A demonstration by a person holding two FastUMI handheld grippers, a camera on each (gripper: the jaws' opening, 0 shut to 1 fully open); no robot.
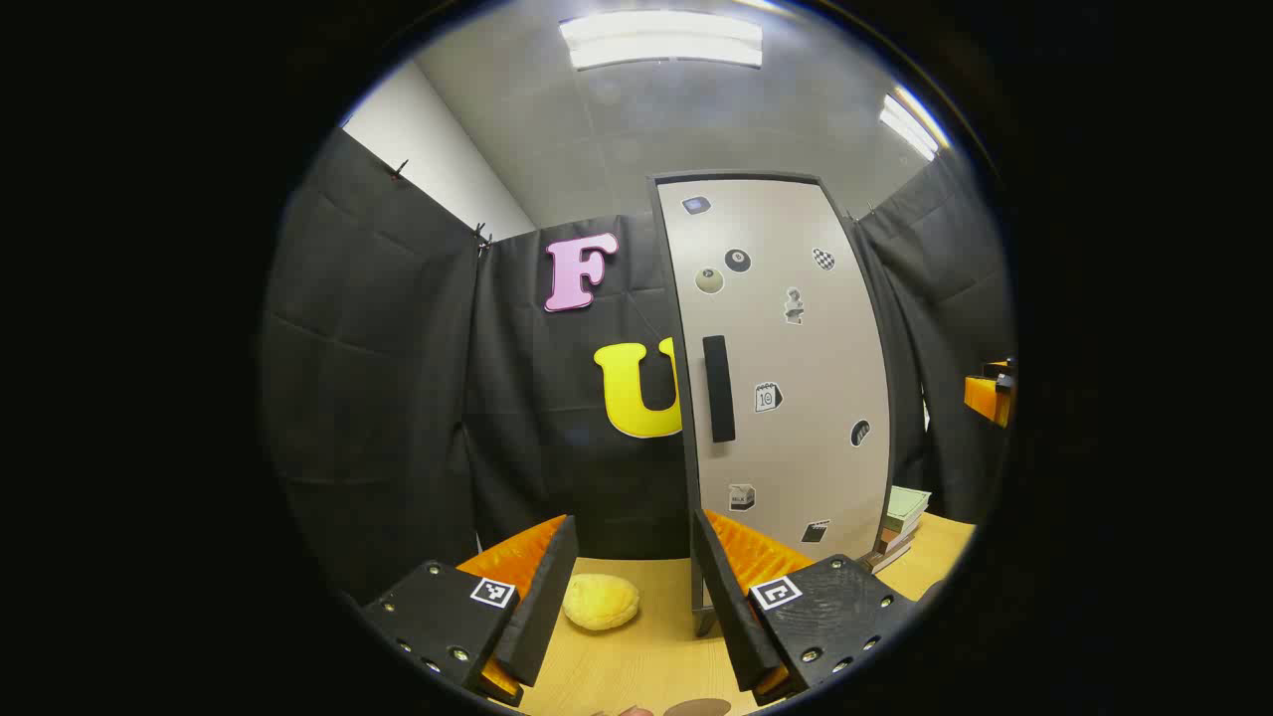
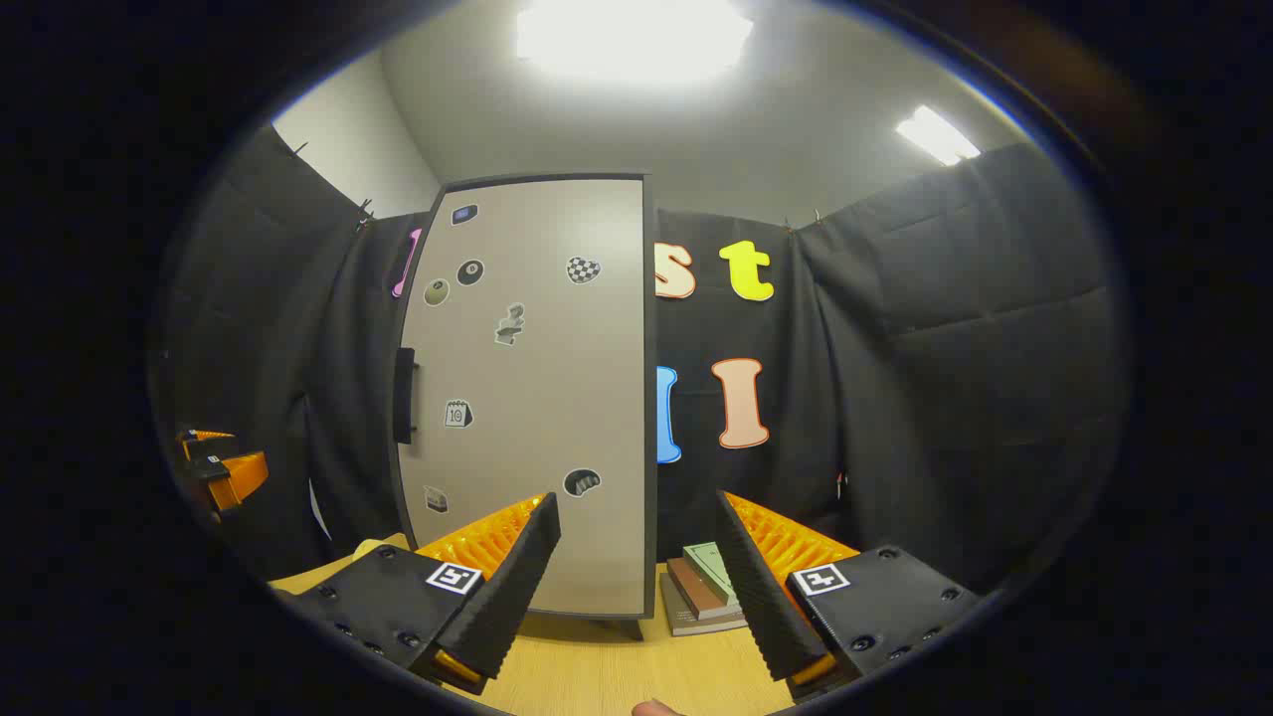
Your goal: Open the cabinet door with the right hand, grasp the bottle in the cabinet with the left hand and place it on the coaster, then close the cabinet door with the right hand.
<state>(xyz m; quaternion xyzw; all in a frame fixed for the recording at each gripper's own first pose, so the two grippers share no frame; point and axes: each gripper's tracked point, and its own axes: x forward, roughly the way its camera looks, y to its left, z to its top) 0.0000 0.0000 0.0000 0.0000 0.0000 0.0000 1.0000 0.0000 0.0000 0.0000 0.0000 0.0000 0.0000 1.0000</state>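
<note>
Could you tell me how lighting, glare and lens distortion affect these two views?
In the right gripper view, the ceiling light is blown out into a white glare, while the cabinet door stays evenly lit and sharp. In the left gripper view, the light panel keeps its outline, the fisheye bows the cabinet door edges, and the wooden table shows soft shadow.

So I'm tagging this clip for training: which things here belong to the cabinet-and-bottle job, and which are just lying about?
For the job:
- cabinet door, shut
- its handle
- left gripper, open
- right gripper, open

Lying about:
- yellow lump on the table
- stack of books beside the cabinet
- stickers on the door
</note>
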